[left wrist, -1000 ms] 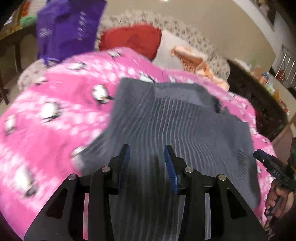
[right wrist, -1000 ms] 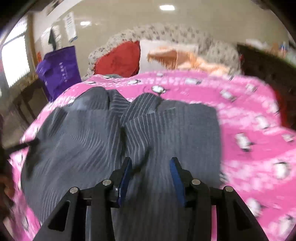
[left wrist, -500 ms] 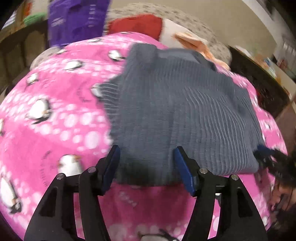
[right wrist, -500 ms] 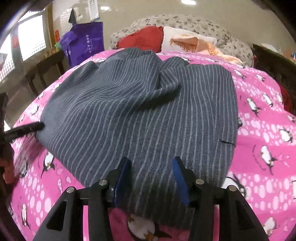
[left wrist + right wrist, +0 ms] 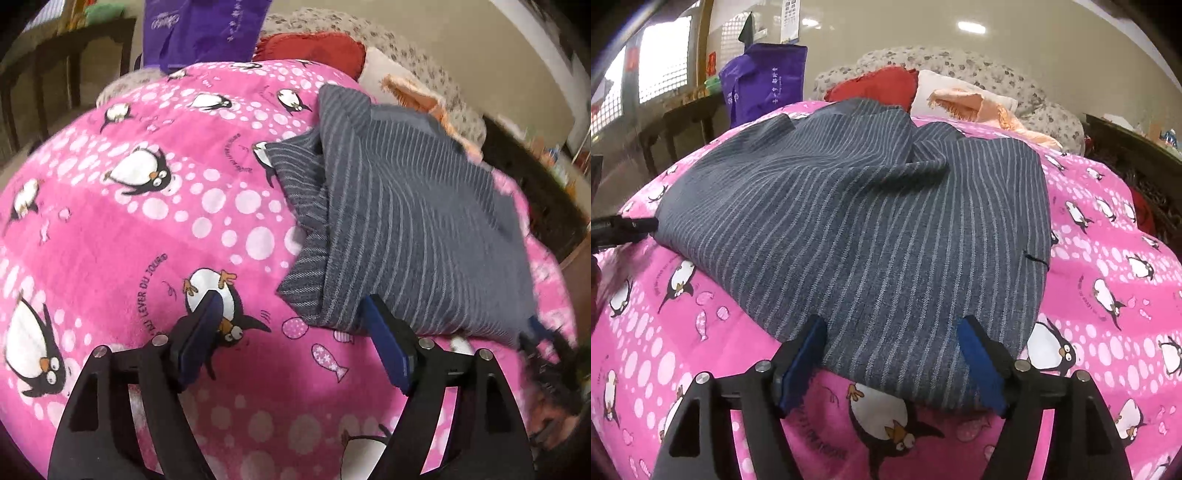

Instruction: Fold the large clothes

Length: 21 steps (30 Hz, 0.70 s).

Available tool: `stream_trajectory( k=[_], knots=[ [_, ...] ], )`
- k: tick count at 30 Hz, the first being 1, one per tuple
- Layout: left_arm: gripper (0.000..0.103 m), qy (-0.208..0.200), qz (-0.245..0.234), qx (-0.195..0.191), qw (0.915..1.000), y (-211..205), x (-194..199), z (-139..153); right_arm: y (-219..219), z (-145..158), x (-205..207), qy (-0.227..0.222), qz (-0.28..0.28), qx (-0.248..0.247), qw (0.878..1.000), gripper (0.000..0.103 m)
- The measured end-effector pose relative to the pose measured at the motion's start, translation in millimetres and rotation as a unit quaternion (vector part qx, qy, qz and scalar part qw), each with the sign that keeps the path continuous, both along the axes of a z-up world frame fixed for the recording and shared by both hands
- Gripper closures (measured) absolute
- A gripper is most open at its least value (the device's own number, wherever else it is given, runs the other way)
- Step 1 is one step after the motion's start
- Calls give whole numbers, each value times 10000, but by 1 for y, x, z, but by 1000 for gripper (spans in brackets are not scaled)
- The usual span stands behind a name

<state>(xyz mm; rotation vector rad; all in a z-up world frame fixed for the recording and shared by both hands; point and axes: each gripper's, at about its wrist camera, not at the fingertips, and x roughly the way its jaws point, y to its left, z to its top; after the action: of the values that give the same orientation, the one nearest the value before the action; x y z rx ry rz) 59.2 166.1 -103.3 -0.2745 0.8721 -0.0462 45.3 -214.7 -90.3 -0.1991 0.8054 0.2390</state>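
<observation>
The garment (image 5: 871,229), grey with pale stripes, lies folded on the pink penguin blanket (image 5: 1108,258), filling the centre of the right wrist frame. That view shows its broad top layer and a raised crease at upper centre; the left wrist view instead shows its stacked left edge, layers overlapping, at centre right of the frame (image 5: 406,229). The right gripper (image 5: 892,354) has its fingers spread, straddling the near hem without gripping it. The left gripper (image 5: 291,332) is likewise spread, over bare blanket (image 5: 129,229), its right finger just beside the garment's near corner. A purple bag (image 5: 764,81) stands upper left; a red pillow (image 5: 875,85) lies behind.
</observation>
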Motion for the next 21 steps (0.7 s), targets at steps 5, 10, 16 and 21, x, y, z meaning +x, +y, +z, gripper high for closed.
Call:
stream_trajectory(
  k=[5,10,16,21],
  knots=[
    [23,5,-13,134,9999,0,2,-3,2,0,-2,-28,-37,-80,10000,27],
    [23,-5,-11,121,9999,-1,1,-3,4,-1,-2,-26,-77,-143,9999,25],
    [23,-20,-15,61,10000,1,0,-2,6,0,-4,-25,-129,-225,9997,23],
    [23,-27,-22,-4,10000,3,-1,-1,0,14,-7,244,-293,-216,9990,22]
  ],
)
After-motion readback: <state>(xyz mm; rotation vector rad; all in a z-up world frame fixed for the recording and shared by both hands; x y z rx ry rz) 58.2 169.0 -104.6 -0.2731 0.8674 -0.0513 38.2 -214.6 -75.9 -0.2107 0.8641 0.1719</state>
